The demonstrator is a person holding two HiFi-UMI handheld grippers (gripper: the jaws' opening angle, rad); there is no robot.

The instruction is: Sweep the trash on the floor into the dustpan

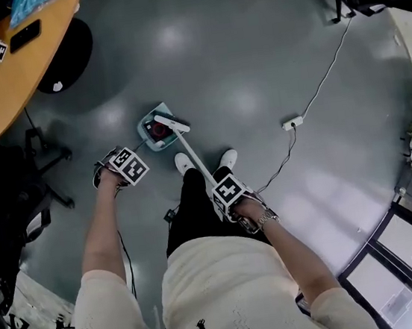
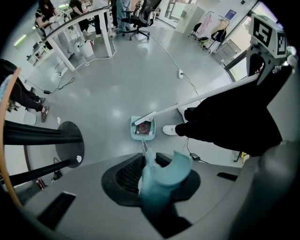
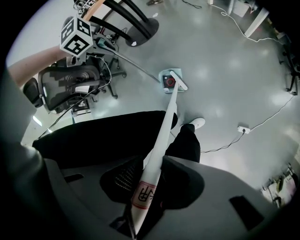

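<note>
Head view, read from its left edge: a wooden table (image 1: 0, 89) fills the upper corner. Below and right of it the left gripper (image 1: 125, 169) points down at the grey floor (image 1: 237, 58). In the left gripper view its jaws are closed tight on the teal handle of the dustpan (image 1: 146, 126). The handle's curved end stands up between the jaws and its thin stem runs down to the pan. The dustpan sits flat on the floor, just ahead of the person's white shoes (image 1: 184, 163) and a little left of them. A round red piece of trash (image 1: 159, 131) lies inside it, beside something dark that is too small to make out. The white head of the broom (image 1: 194, 158) lies across the pan's right side. Whether the head touches the pan cannot be told. The broom's stick slants back between the shoes to the right gripper (image 1: 229, 193). The right gripper view shows those jaws clamped on the stick's upper end, at a red-printed label. Farther right a white power strip (image 1: 292, 121) lies on the floor, well apart from the pan, with its cable (image 1: 329, 68) trailing off toward the top right.
</note>
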